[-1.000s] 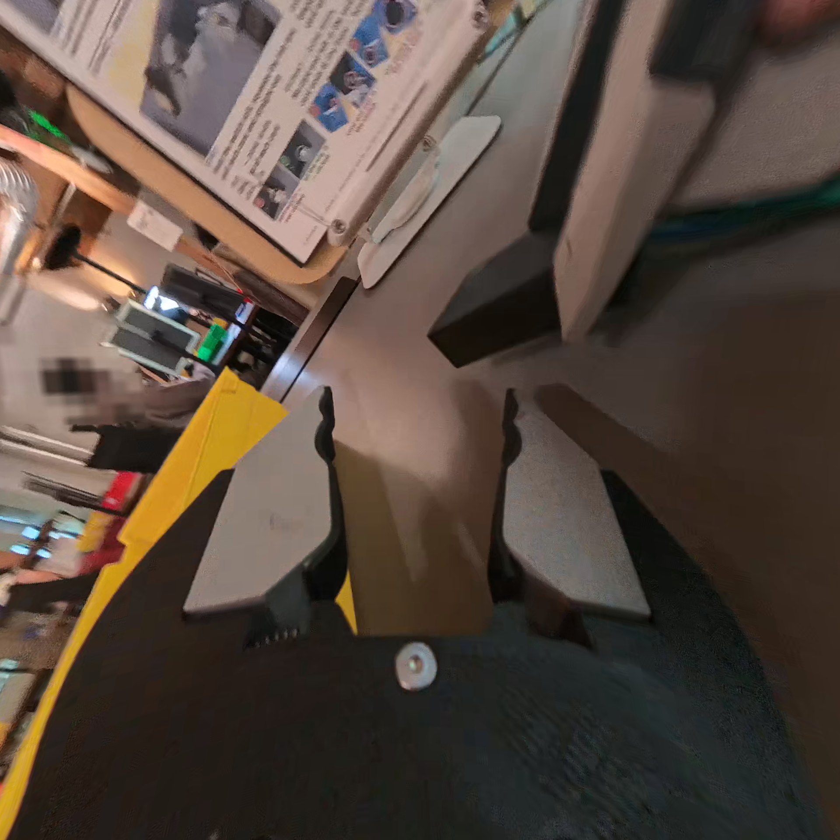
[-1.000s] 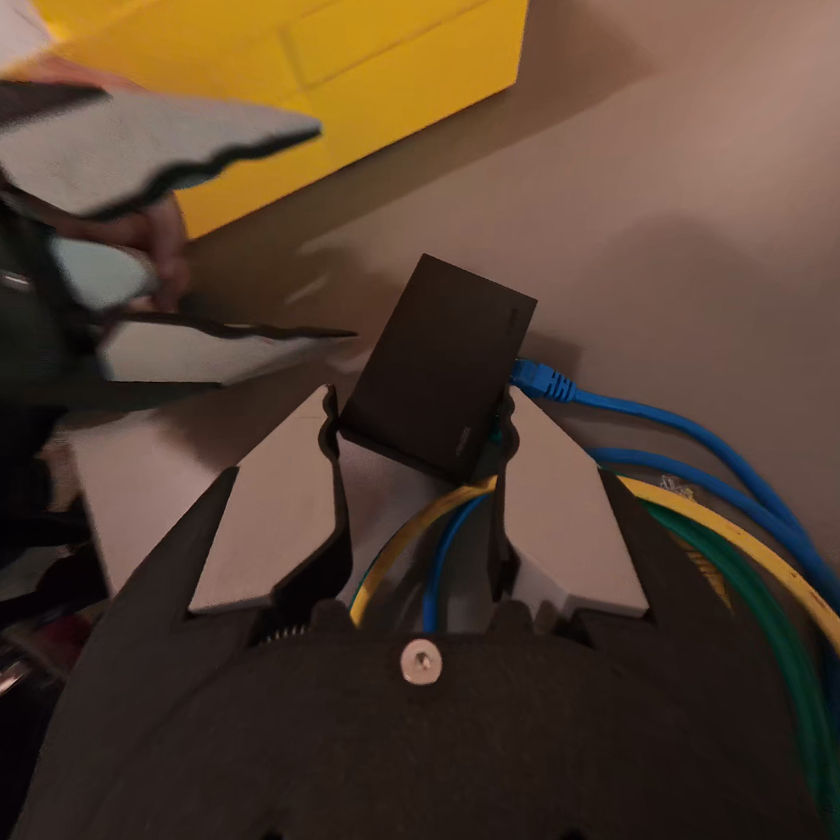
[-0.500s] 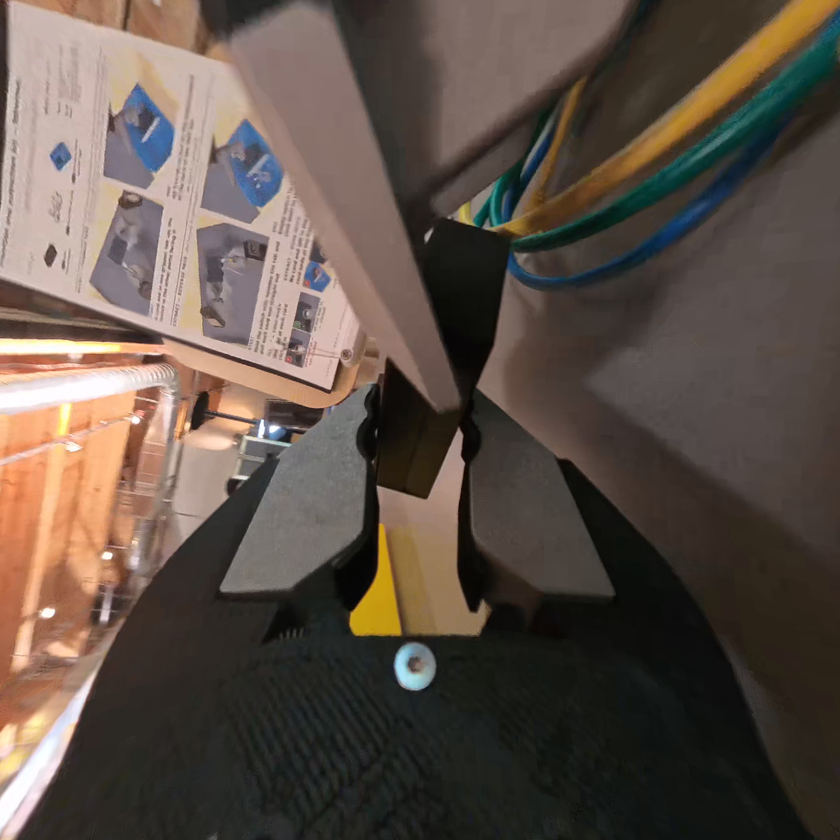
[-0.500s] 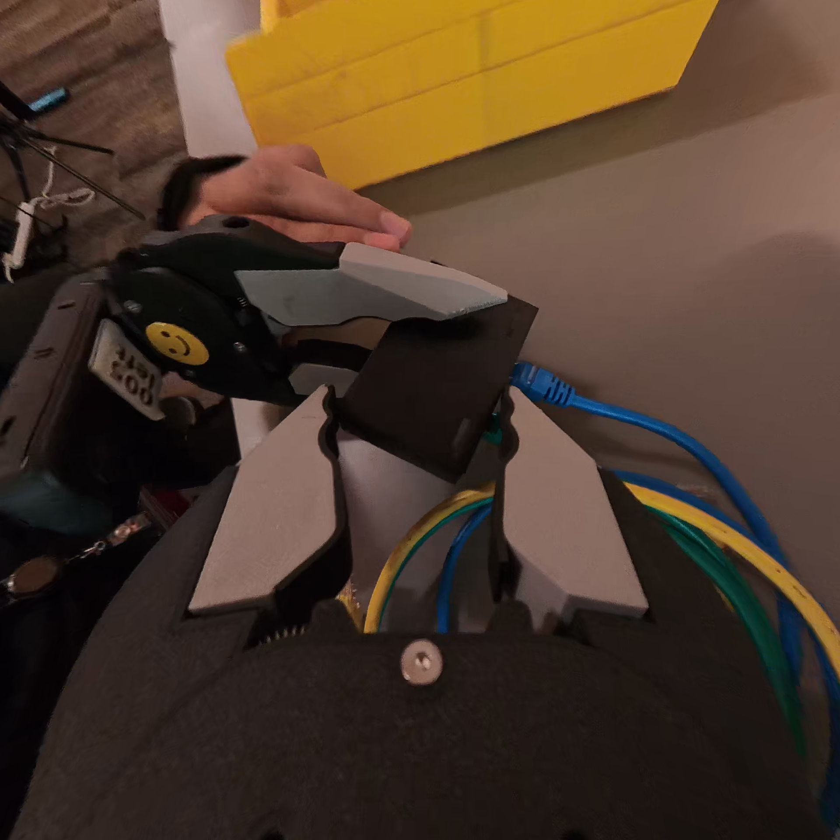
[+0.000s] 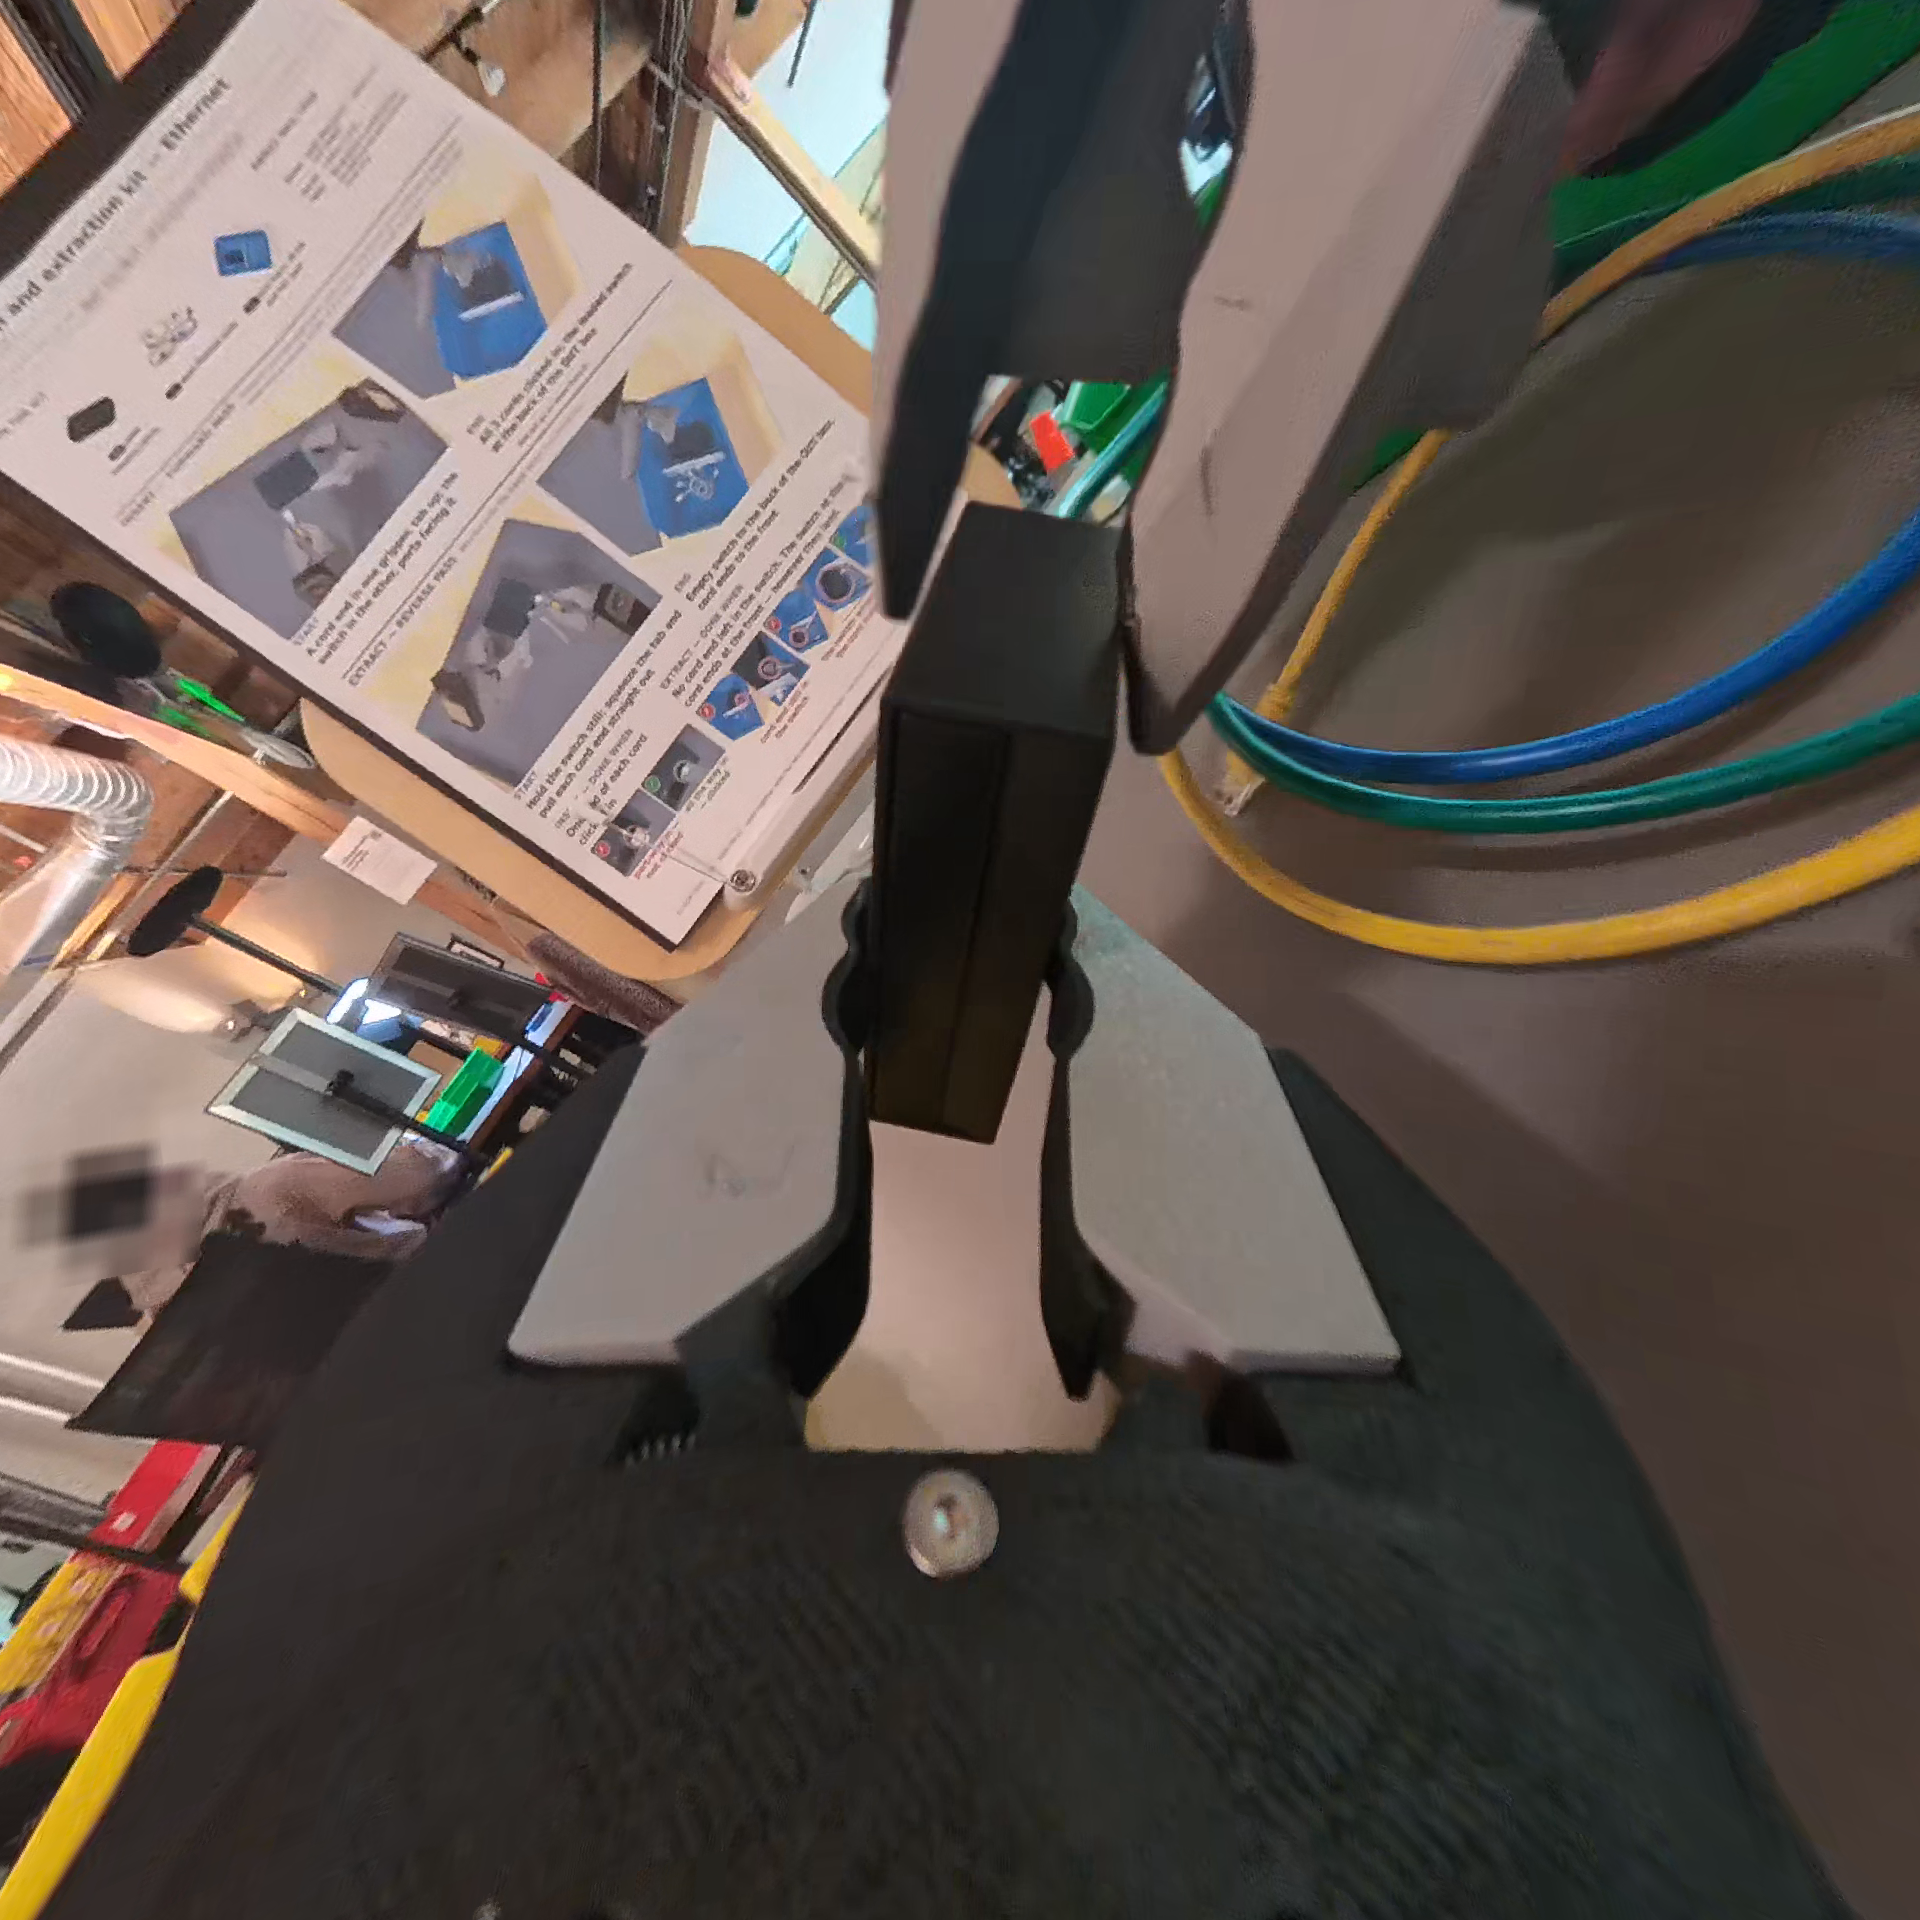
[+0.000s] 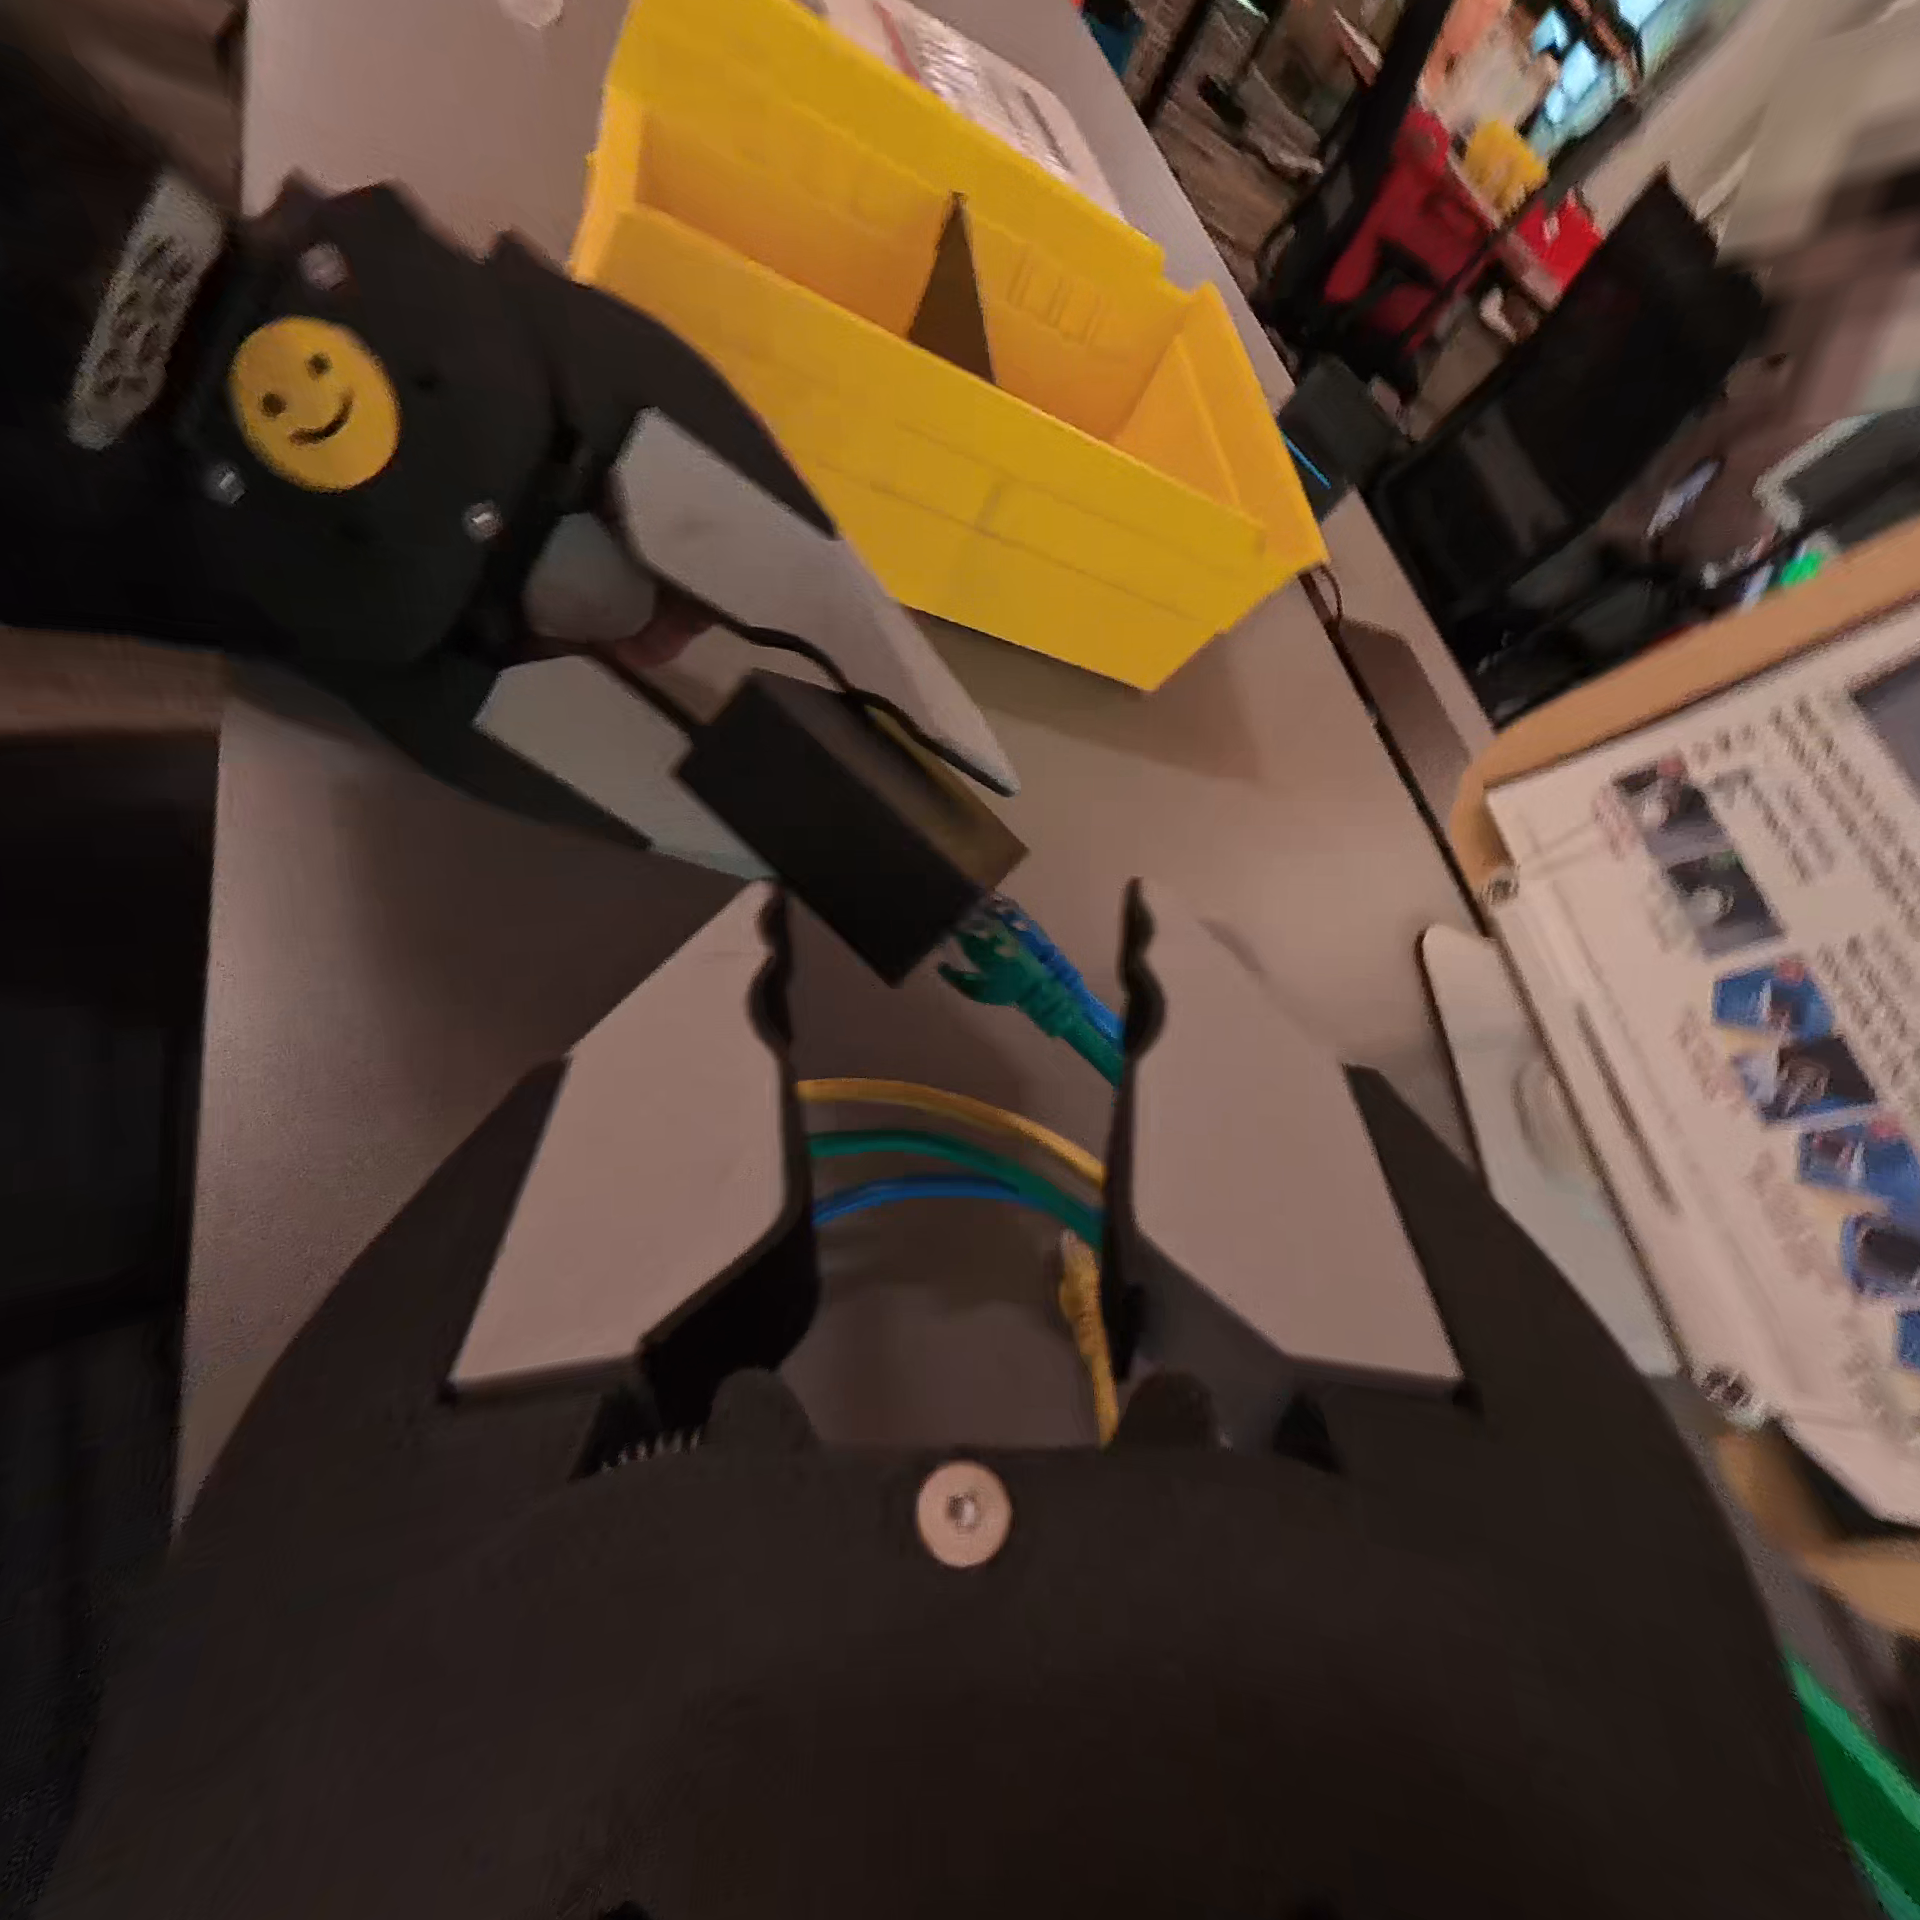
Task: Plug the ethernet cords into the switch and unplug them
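My left gripper (image 5: 954, 992) pinches the black switch (image 5: 982, 821) at frame centre. Above it, at the top of the frame, my right gripper (image 5: 1023, 665) straddles the switch's far end. Blue (image 5: 1621, 732), green (image 5: 1558, 805) and yellow (image 5: 1538, 935) cords loop at right, an instruction sheet (image 5: 416, 499) fills upper left.

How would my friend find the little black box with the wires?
Start at the big yellow bin on the grey table. Just in front of it, the left hand-held gripper, the one with a smiley sticker, clamps a black box. Only it has green and blue plugs in its end.

Left claw (image 5: 956, 977) clamped, right claw (image 6: 951, 971) agape
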Motion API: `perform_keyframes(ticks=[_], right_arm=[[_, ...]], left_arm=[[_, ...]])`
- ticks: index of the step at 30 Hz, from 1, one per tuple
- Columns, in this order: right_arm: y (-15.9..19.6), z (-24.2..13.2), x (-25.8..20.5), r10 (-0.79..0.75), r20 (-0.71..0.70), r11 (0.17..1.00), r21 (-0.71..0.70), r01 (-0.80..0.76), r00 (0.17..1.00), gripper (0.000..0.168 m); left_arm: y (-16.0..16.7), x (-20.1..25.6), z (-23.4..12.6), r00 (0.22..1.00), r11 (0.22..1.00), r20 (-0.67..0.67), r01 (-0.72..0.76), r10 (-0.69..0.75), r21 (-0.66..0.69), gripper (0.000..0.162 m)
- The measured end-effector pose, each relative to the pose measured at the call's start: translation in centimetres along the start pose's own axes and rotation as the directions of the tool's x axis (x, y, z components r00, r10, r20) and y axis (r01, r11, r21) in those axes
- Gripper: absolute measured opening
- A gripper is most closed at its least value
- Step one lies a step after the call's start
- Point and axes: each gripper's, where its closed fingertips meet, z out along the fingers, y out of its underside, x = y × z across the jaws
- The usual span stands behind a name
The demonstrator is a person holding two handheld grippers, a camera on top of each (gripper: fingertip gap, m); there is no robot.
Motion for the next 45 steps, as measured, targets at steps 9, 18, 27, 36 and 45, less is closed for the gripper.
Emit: perform_keyframes(ticks=[9, 18, 27, 36, 45], right_arm=[[3.1, 1.6, 0.0, -0.196, -0.052, 0.965, -0.185, 0.184, 0.979, 0.026], [3.5, 2.6, -0.2, -0.153, -0.072, 0.956, -0.262, 0.129, 0.986, 0.028], [4.7, 2.9, -0.1, -0.088, -0.064, 0.947, -0.315, 0.064, 0.994, 0.029], [1.8, -3.0, 0.8, 0.115, -0.016, 0.979, -0.166, -0.116, 0.993, 0.033], [3.2, -3.2, -6.1, 0.127, 0.294, 0.955, -0.293, -0.037, 0.947, 0.028]], left_arm=[[1.7, 0.1, 0.9, 0.999, 0.993, 0.033, 0.046, -0.042, -0.110, 0.044], [4.2, 1.6, 1.7, 0.998, 0.965, -0.046, 0.034, -0.048, -0.259, 0.035], [4.2, 1.7, 1.8, 0.994, 0.953, -0.034, -0.109, 0.104, -0.283, 0.029], [2.1, -2.2, 0.6, 0.986, 0.988, 0.146, -0.055, 0.077, -0.145, 0.028], [0.8, -6.8, -1.6, 0.932, 0.997, 0.355, 0.076, -0.066, -0.015, 0.028]])
